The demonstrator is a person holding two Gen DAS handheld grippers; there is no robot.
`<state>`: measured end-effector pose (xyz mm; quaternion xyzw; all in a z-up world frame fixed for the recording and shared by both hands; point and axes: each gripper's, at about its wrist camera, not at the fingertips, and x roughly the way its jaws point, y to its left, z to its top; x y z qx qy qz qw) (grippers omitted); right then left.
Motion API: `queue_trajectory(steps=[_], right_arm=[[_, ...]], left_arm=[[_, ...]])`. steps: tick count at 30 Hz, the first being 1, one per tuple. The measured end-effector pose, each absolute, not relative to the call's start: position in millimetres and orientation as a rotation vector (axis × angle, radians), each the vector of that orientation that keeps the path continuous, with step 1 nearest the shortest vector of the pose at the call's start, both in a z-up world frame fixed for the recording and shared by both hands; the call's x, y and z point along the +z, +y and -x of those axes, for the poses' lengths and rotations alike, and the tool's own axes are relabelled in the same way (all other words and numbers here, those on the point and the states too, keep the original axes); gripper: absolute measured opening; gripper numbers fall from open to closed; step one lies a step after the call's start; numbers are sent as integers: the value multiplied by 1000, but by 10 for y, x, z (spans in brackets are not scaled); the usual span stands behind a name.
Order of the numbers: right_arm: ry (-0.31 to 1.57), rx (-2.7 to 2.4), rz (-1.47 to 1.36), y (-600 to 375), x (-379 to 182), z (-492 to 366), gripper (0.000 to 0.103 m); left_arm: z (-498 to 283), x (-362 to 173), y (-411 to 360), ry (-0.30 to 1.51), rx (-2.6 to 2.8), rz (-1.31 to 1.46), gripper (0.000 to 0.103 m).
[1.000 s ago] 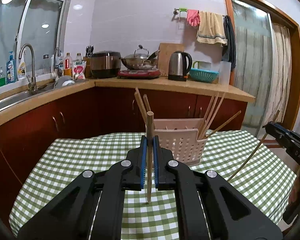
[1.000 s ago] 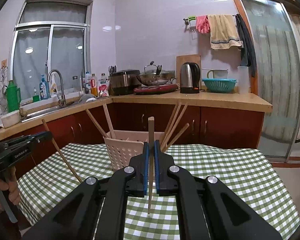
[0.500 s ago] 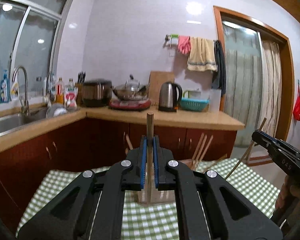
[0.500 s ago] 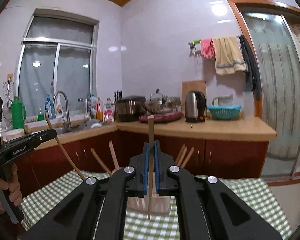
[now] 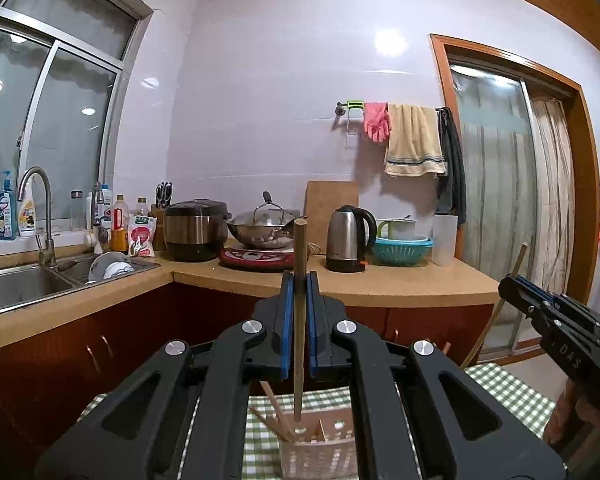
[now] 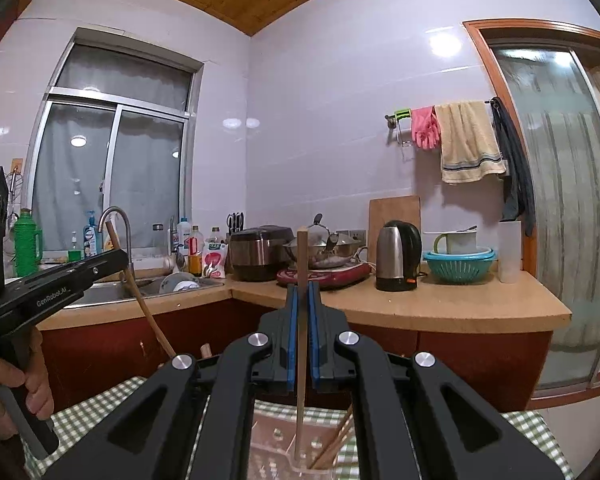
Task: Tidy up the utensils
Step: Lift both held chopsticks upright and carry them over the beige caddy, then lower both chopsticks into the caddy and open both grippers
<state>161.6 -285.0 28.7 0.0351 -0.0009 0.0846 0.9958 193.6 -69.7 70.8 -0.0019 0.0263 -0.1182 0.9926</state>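
My left gripper (image 5: 299, 292) is shut on a wooden chopstick (image 5: 299, 312) held upright, its lower tip just above the perforated utensil basket (image 5: 320, 456). My right gripper (image 6: 302, 300) is shut on another upright chopstick (image 6: 301, 340), its tip at the mouth of the same basket (image 6: 284, 452). Several chopsticks (image 5: 276, 420) lean inside the basket. The right gripper also shows at the right edge of the left wrist view (image 5: 512, 286). The left gripper shows at the left of the right wrist view (image 6: 120, 258).
The basket stands on a green checked tablecloth (image 5: 512, 392). Behind is a kitchen counter (image 5: 400, 280) with a kettle (image 5: 346, 240), a wok, a rice cooker, and a sink (image 5: 20, 284) at the left. A glass door (image 5: 500, 200) is at the right.
Both grippers have moved up and over the basket, carrying their chopsticks. The basket has dropped to the bottom of both views and the chopstick tips now hang at its opening.
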Motion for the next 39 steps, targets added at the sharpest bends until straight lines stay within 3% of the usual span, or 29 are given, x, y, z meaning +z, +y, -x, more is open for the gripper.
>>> queue_trajectory(steps=[20, 39], right_arm=[[134, 161, -58, -2727, -436, -2275, 6], [206, 159, -55, -2683, -677, -2403, 6]], left_arm=[[-2487, -61, -866, 189, -249, -9, 7], [-2620, -416, -932, 239, -248, -40, 7]])
